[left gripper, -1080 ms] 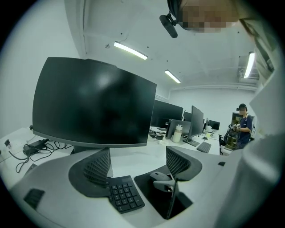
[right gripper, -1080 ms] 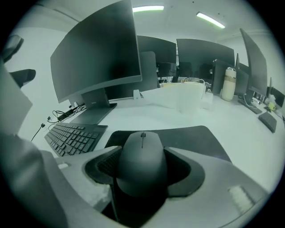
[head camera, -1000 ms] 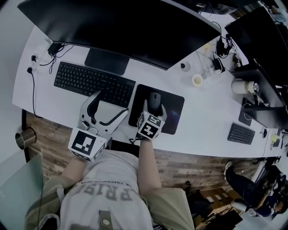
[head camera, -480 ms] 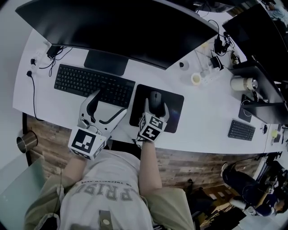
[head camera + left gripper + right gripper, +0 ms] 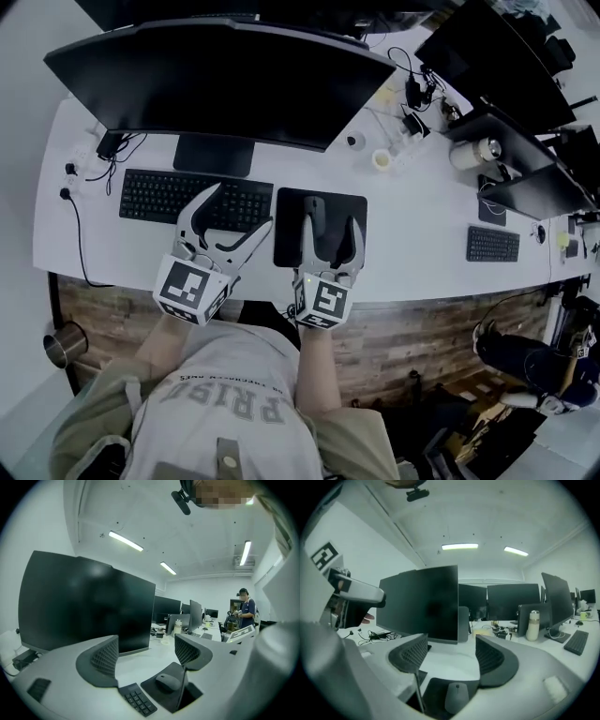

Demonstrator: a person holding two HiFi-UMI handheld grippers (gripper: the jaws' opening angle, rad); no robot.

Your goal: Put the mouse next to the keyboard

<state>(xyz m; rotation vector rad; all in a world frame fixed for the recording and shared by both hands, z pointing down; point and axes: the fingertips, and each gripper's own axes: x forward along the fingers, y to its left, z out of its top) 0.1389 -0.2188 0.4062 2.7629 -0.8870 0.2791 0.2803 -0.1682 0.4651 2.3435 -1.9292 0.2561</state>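
A grey mouse (image 5: 314,207) lies on a black mouse pad (image 5: 286,246), just right of the black keyboard (image 5: 178,197). My right gripper (image 5: 330,225) hovers open over the pad, and the mouse sits just beyond and left of its fingertips. In the right gripper view the mouse (image 5: 457,697) shows low between the open jaws of the right gripper (image 5: 450,658). My left gripper (image 5: 240,208) is open above the keyboard's right end, holding nothing. The left gripper view, past the left gripper (image 5: 147,656), shows the keyboard's number pad (image 5: 138,699), the pad and the mouse (image 5: 168,681).
A wide dark monitor (image 5: 225,80) stands behind the keyboard on its stand (image 5: 214,153). Cables (image 5: 89,155) lie at the far left. A cup (image 5: 382,159), a tumbler (image 5: 473,152) and a small keyboard (image 5: 492,244) sit to the right. The desk's front edge (image 5: 422,291) is near.
Both grippers have lifted toward the camera and drawn back a little. The right gripper's jaws now stand wider over the pad. The mouse stays on the pad.
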